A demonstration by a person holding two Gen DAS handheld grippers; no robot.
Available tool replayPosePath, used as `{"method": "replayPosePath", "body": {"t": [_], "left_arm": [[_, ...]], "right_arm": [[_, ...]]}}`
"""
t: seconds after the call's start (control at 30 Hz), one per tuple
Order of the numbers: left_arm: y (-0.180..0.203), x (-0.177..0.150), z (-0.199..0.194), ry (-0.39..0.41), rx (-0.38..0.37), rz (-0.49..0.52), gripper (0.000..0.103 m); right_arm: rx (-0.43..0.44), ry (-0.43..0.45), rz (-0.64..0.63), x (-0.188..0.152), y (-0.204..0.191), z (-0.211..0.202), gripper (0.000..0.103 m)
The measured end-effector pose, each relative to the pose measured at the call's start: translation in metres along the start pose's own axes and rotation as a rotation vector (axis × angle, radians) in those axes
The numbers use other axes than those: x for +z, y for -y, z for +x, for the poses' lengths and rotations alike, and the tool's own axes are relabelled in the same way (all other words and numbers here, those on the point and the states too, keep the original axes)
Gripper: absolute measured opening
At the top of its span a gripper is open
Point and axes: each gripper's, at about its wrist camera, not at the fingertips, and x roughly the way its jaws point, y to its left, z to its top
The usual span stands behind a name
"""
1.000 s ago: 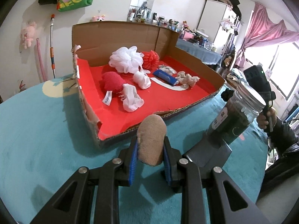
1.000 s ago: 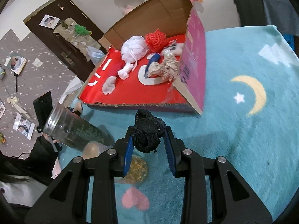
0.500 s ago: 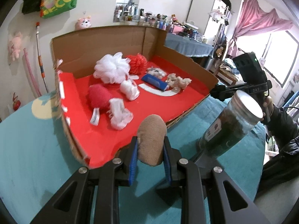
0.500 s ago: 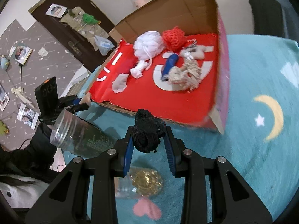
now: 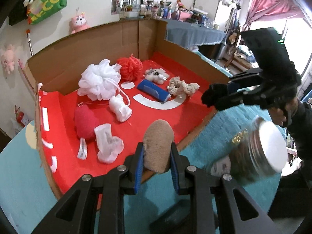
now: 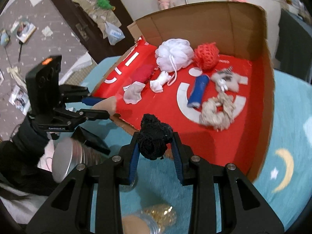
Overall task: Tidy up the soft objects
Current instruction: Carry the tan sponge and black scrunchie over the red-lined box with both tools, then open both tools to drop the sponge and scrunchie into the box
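Note:
My left gripper (image 5: 157, 154) is shut on a tan plush piece (image 5: 158, 146), held over the near edge of the red-lined cardboard box (image 5: 117, 39). My right gripper (image 6: 155, 146) is shut on a black knitted ball (image 6: 154, 137) above the box's front rim (image 6: 124, 125). In the left wrist view the right gripper (image 5: 216, 97) with the black ball (image 5: 212, 95) hangs at the box's right edge. Inside the box lie a white mesh pouf (image 5: 98, 81), a red pouf (image 5: 129, 68), a blue roll (image 5: 153, 90), a rope knot (image 5: 182, 86), a pink plush (image 5: 84, 121) and white socks (image 5: 108, 148).
A jar with a metal lid (image 5: 259, 156) lies tilted on the teal carpet (image 5: 19, 185) right of the box; another clear jar with gold contents (image 6: 154, 218) lies below my right gripper. A person's dark sleeve (image 6: 21, 152) is at left. The moon-patterned carpet (image 6: 284, 165) stretches to the right.
Both grippers have moved forward and slightly up toward the box, each keeping its object. The box now fills more of both views, and the other gripper has come into each view.

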Motion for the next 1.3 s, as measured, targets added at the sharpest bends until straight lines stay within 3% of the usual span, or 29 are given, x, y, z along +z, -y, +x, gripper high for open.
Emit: {"method": "replayPosePath", "body": {"t": [0.33, 0.53, 0.97, 1.3], "left_arm": [[0.003, 0.034, 0.04, -0.124, 0.068, -0.044, 0.027], [-0.003, 0.043, 0.058, -0.16, 0.094, -0.06, 0.03], [-0.004, 0.045, 0.078, -0.213, 0.105, -0.056, 0.034], [-0.005, 0.048, 0.082, -0.222, 0.098, -0.064, 0.038]], "right_arm": [[-0.123, -0.155, -0.053, 0.034, -0.005, 0.046, 0.03], [-0.172, -0.227, -0.063, 0.043, 0.001, 0.066, 0.03], [-0.223, -0.307, -0.055, 0.046, 0.009, 0.085, 0.03], [-0.22, -0.317, -0.034, 0.046, 0.016, 0.089, 0.03]]}}
